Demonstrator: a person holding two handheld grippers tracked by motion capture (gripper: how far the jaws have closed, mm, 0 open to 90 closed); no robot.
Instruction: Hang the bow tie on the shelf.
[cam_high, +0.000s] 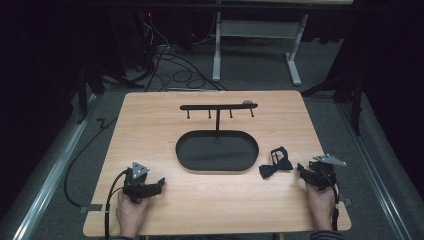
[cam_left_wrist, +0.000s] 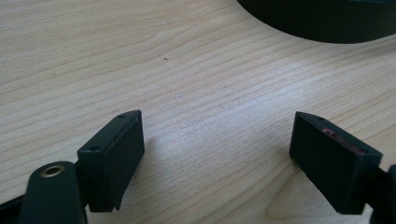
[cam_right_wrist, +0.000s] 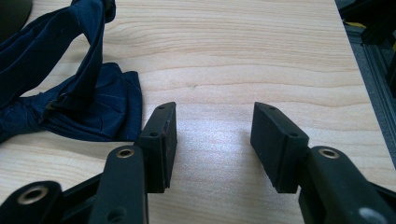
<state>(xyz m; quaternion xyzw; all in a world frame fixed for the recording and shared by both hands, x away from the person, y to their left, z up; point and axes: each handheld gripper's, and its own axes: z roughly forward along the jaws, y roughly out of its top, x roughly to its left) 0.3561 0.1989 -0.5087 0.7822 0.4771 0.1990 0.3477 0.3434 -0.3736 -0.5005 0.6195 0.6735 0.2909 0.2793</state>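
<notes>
Bow tie, dark navy with its strap looped above it, is seen lying flat on the wooden table at the lower right of the high view, just right of the black oval tray and just left of the right gripper. In the right gripper view the same bow tie is found at the left of the frame, its nearest fold lying just beside the left-hand jaw; whether cloth and jaw touch cannot be told. The right gripper is shown with its jaws spread wide, bare wood alone lying between them, and nothing is gripped.

At the lower left of the high view the left gripper is held low over the table in a hand, pointed toward the right of the frame. In the left gripper view its jaws are also seen wide apart around bare wood, with nothing held, and a curved edge of the tray is seen at the upper right.

A black stand with a crossbar and four short pegs is seen rising from the far edge of the tray, near the centre of the high view. The right gripper is held in the other hand at the lower right.
</notes>
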